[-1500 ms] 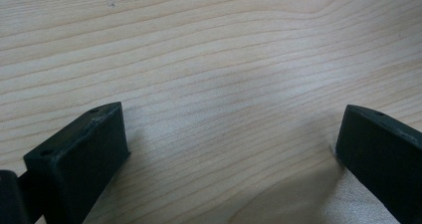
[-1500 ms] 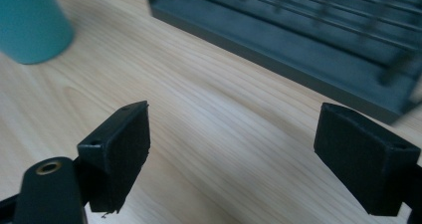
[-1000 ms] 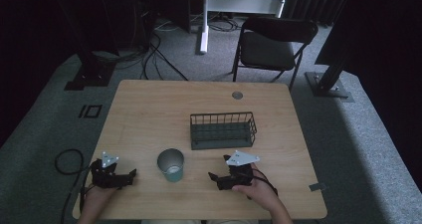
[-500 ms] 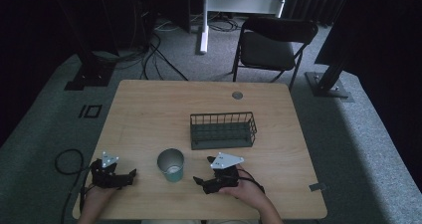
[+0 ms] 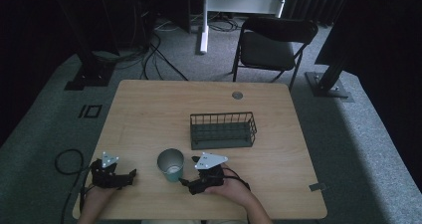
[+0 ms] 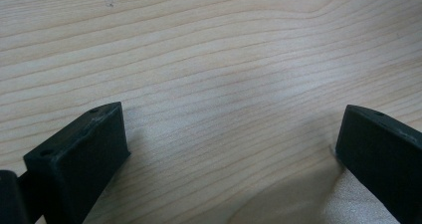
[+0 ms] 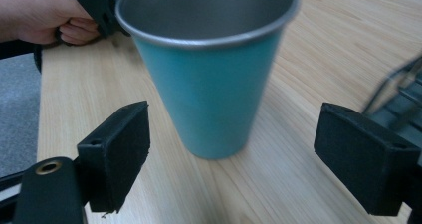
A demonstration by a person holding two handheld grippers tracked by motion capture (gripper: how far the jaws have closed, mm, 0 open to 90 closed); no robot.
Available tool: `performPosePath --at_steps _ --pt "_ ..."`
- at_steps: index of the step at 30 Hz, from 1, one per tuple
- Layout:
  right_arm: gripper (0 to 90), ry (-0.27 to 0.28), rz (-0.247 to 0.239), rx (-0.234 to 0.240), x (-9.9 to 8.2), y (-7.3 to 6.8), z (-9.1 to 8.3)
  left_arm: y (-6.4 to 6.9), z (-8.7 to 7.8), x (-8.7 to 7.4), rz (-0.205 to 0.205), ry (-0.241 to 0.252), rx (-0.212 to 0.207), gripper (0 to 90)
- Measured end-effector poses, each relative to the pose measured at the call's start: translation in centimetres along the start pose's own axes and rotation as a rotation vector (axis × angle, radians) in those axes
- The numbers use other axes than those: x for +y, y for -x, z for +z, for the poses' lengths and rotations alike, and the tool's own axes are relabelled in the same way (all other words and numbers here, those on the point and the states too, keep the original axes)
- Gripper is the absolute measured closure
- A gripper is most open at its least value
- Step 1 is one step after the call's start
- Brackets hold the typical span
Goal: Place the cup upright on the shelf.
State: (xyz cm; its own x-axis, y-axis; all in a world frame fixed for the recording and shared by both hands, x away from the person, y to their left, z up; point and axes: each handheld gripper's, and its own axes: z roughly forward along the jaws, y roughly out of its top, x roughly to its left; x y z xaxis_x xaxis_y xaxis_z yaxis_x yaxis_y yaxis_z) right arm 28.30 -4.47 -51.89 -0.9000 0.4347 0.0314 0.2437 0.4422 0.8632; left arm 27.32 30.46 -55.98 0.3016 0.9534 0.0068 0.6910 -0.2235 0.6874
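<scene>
Item: teal cup (image 5: pixel 170 165), metal-lined, tapered, upright on the wooden counter (image 5: pixel 159 109), near its front edge. In the right gripper view the cup (image 7: pixel 211 79) stands just ahead of the gap between the two black jaws, touching neither.

Item: right tool (image 5: pixel 187 184), held in the person's right hand (image 5: pixel 234 190), low on the counter just right of the cup, pointing toward it. Jaws spread wide, released, nothing between the pads. Grey three-cornered plate on top.

Item: left tool (image 5: pixel 130 176), held in the person's left hand (image 5: pixel 94 196) at the counter's front left corner, apart from the cup. In the left gripper view its jaws stand wide apart over bare wood grain, released, gripping nothing. In the right gripper view the left hand (image 7: pixel 45 15) sits behind the cup.

Item: dark wire basket (image 5: pixel 222 130), rectangular, on the counter behind and to the right of the cup, apart from it.

Item: round grommet (image 5: pixel 237 95) set in the counter's far edge.

Item: black folding chair (image 5: pixel 271 47) on the grey floor beyond the counter.
</scene>
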Motion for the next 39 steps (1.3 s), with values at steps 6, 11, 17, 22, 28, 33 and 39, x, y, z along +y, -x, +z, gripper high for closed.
performPosePath --at_steps 6,11,17,22,28,33,39 --pt "13.8 0.004 -0.016 0.006 0.3 -0.3 1.2 0.0 0.0 0.0 0.003 0.0 -0.002 0.5" --pt "13.0 0.008 -0.012 0.02 0.5 -0.4 2.2 0.0 0.0 0.0 0.003 0.0 -0.003 0.5" --pt "12.5 0.027 -0.027 0.023 0.7 -0.5 3.2 0.0 0.0 0.0 0.004 0.001 -0.004 0.5" --pt "12.3 0.056 -0.024 0.018 1.1 -0.5 3.8 0.0 0.0 0.0 0.005 0.0 -0.004 0.5" --pt "12.6 0.082 -0.015 0.017 1.4 -0.9 4.5 0.0 0.0 0.0 0.006 0.0 -0.005 0.5" --pt "15.1 0.081 -0.015 0.0 1.7 -1.0 4.7 0.0 0.0 0.0 0.006 0.0 -0.005 0.5" --pt "15.1 0.091 0.017 -0.011 2.3 -0.8 4.2 0.0 0.0 0.0 0.006 0.0 -0.005 0.5"
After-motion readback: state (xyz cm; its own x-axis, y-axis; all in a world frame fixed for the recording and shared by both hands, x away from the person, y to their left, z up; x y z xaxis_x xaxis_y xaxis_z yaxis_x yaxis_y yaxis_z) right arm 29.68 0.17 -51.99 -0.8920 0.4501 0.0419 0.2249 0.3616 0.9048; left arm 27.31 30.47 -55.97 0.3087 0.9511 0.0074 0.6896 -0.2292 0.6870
